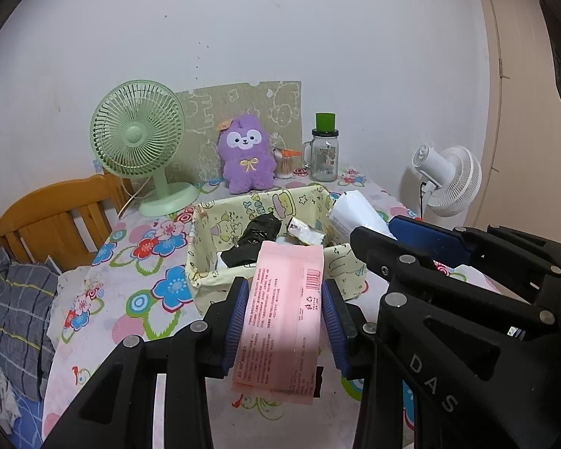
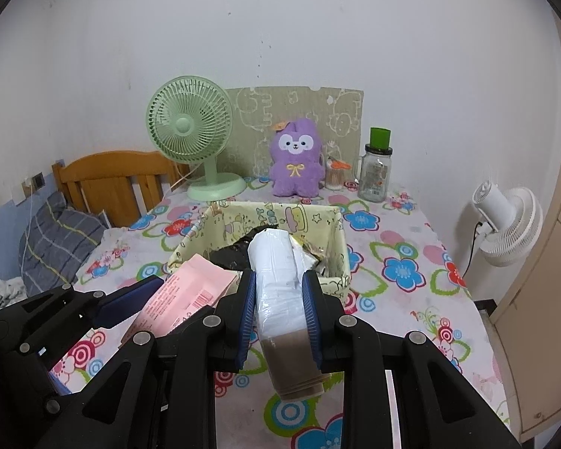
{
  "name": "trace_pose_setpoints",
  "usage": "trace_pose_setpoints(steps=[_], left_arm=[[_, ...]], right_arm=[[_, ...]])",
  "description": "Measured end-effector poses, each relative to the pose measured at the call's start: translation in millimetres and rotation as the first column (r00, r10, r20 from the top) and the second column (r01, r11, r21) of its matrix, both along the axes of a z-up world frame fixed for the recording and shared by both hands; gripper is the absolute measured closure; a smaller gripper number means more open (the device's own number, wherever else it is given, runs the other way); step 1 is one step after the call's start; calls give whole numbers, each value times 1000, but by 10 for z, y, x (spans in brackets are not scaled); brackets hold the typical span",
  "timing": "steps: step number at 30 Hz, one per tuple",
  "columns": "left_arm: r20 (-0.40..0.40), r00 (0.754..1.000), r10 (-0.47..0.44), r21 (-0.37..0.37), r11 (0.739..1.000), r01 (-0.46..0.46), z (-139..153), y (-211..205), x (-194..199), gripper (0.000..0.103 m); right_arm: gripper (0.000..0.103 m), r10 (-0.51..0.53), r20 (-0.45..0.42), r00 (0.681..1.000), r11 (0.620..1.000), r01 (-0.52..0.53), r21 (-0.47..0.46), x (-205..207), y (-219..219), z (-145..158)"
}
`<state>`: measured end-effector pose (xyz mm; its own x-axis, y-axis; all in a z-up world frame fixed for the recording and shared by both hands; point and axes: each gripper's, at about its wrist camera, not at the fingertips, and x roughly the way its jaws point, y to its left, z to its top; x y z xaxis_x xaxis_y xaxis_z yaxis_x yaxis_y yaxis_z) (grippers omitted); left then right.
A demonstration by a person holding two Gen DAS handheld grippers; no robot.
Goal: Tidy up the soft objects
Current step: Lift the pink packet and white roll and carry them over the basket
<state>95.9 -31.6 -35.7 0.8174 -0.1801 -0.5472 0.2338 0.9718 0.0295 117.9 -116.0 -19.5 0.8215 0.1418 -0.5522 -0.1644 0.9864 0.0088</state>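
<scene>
My left gripper [image 1: 284, 299] is shut on a flat pink packet [image 1: 280, 310] with a barcode, held above the near rim of a yellow cartoon-print fabric basket [image 1: 205, 232]. In the right wrist view my right gripper [image 2: 279, 299] is shut on a white plastic-wrapped pack [image 2: 278, 273], which points toward the same basket [image 2: 336, 228]. That basket holds black and silvery packets [image 1: 258, 230]. The left gripper [image 2: 108, 303] and its pink packet [image 2: 183, 299] show at the lower left of the right wrist view. A purple plush toy [image 1: 246, 157] sits upright at the table's back.
A green desk fan [image 1: 138, 138], a cotton-swab jar [image 1: 284, 162] and a glass mug with a green lid [image 1: 324, 149] stand along the back by a cardboard panel. A white fan [image 2: 508, 220] stands right of the floral-cloth table [image 2: 404, 273]. A wooden bed frame [image 2: 115, 179] and grey pillow lie left.
</scene>
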Motion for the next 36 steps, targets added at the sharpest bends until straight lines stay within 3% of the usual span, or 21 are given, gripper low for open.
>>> trace_pose_setpoints(steps=[36], left_arm=[[-25, 997, 67, -49, 996, -68, -24, 153, 612, 62]], right_arm=[[75, 28, -28, 999, 999, -28, 17, 695, 126, -35]])
